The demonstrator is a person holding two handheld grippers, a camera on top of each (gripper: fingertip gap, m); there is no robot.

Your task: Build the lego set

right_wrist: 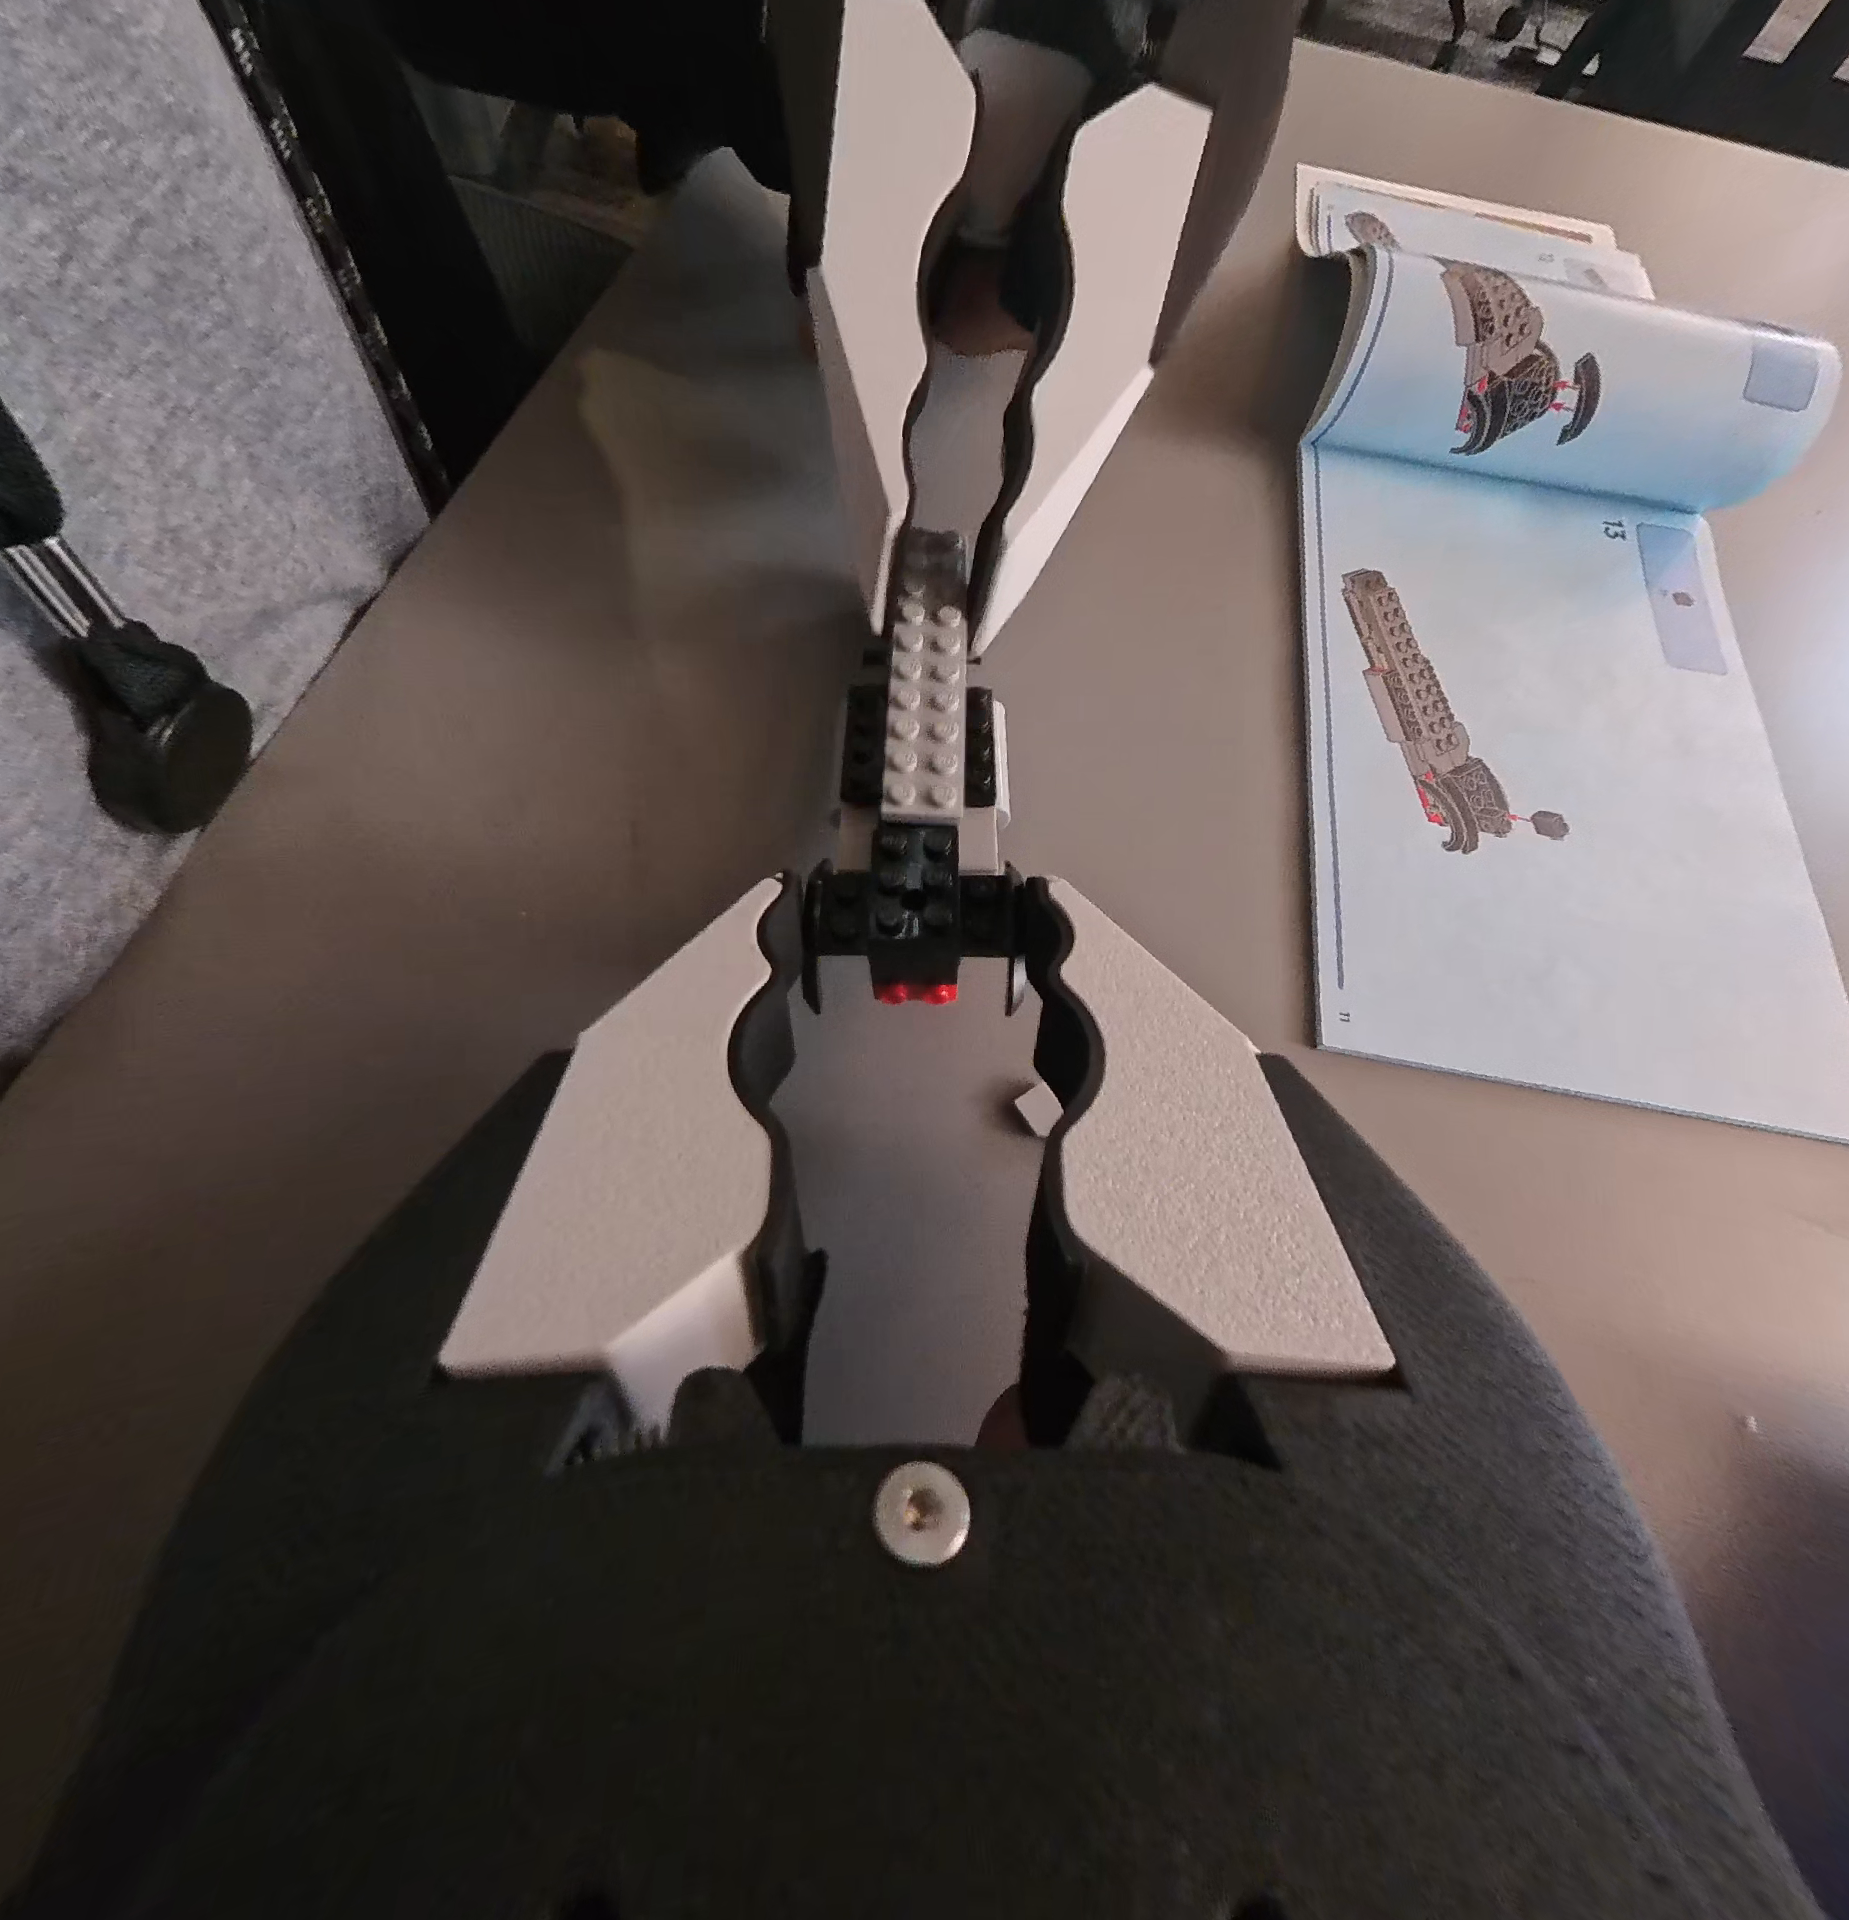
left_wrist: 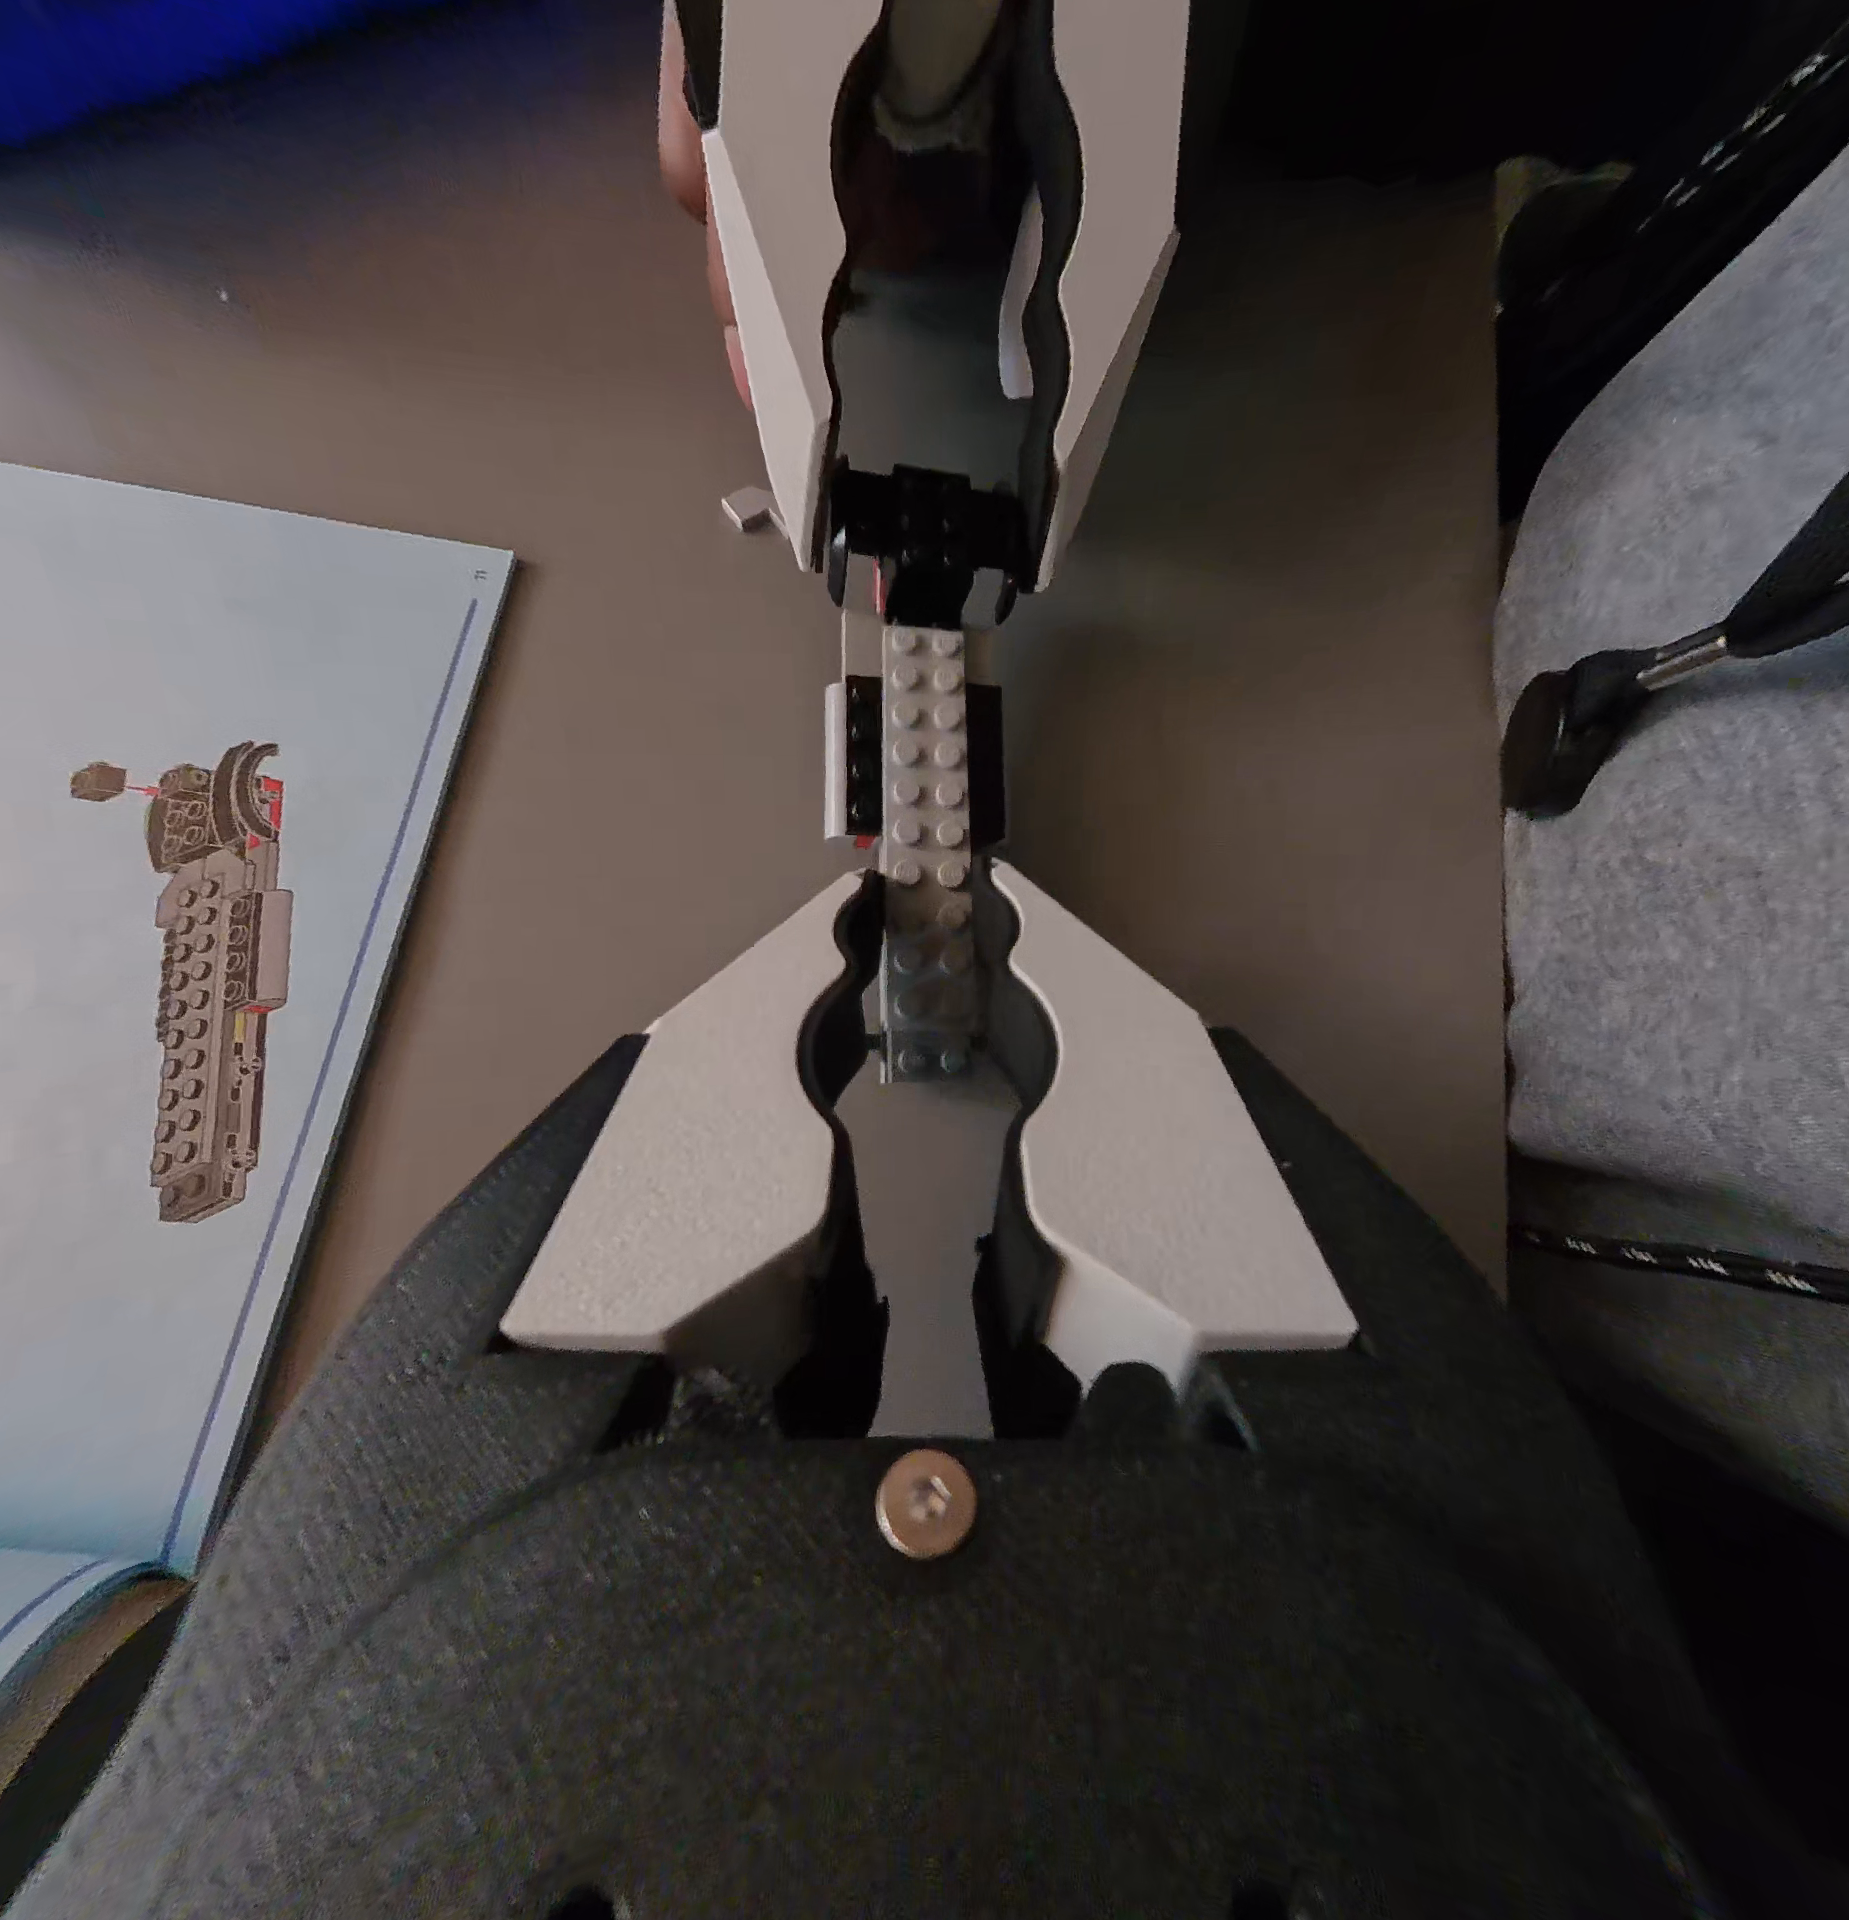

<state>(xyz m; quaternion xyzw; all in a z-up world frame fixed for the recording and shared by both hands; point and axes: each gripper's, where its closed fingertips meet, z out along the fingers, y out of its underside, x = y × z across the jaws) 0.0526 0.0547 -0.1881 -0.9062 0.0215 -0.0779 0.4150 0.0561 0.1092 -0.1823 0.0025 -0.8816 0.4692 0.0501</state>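
A long Lego build (left_wrist: 925,748) has a light grey studded plate on top, black side bricks and a black winged end with red studs. My left gripper (left_wrist: 925,883) is shut on its grey end. My right gripper (left_wrist: 925,566) faces it from the far side and is shut on the black winged end. In the right wrist view the build (right_wrist: 925,727) runs away from my right gripper (right_wrist: 915,888) to my left gripper (right_wrist: 928,623). I cannot tell whether the build touches the table.
An open instruction booklet (left_wrist: 172,935) lies on the brown table (left_wrist: 587,727), at the right in the right wrist view (right_wrist: 1522,727). A small loose grey piece (left_wrist: 745,509) lies beside the right gripper (right_wrist: 1034,1110). A person's grey clothing with a black drawstring (left_wrist: 1678,675) is at the table edge. The grippers' ends are close to 6 cm from one another.
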